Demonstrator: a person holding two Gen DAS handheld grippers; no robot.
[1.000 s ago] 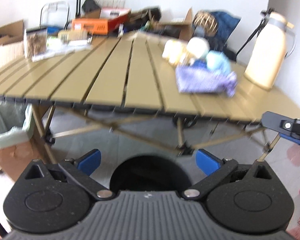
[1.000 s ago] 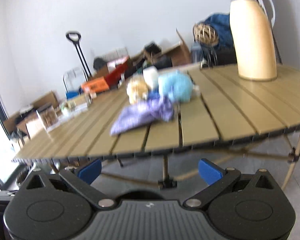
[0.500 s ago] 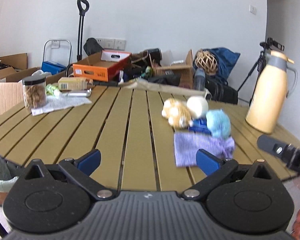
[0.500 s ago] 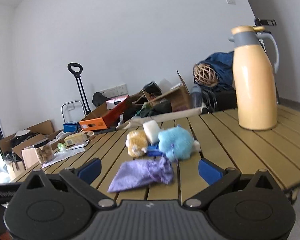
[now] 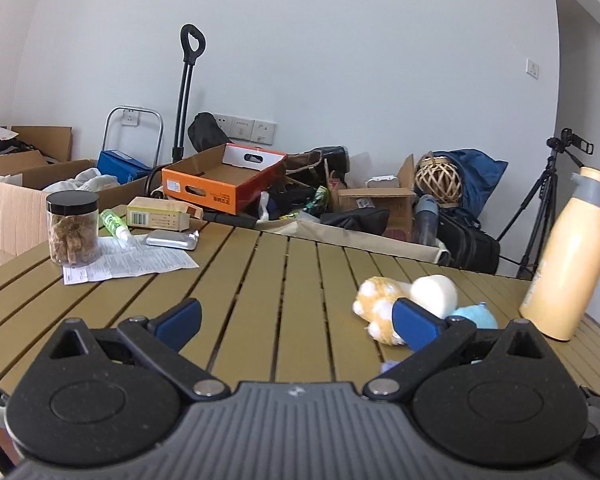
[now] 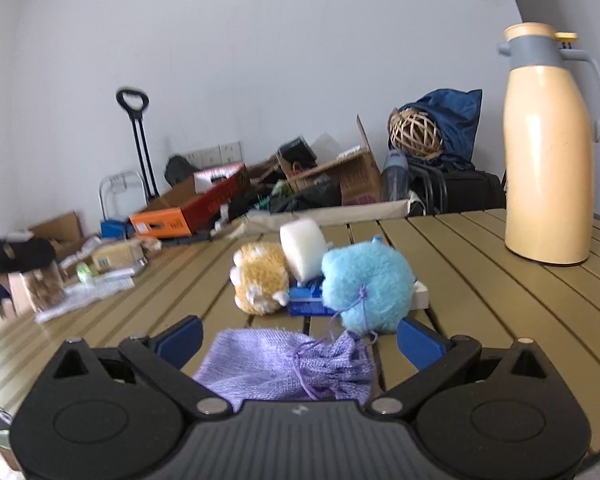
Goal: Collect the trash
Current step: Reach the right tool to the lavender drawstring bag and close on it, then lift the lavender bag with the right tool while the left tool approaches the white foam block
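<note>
Both grippers spread wide, empty. Right gripper (image 6: 298, 334) hovers over lavender drawstring pouch (image 6: 288, 364) on surface (image 6: 480, 280); blue plush (image 6: 366, 286) at 1 o'clock. Descend straight, pinch only the fabric.

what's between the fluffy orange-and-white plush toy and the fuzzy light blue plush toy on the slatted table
In the right wrist view, a white foam block stands between the orange-and-white plush toy and the light blue plush toy, with a flat blue packet lying below it.

Knitted purple cloth pouch (image 6: 288, 364) on smooth slatted table (image 6: 480, 280).
</note>
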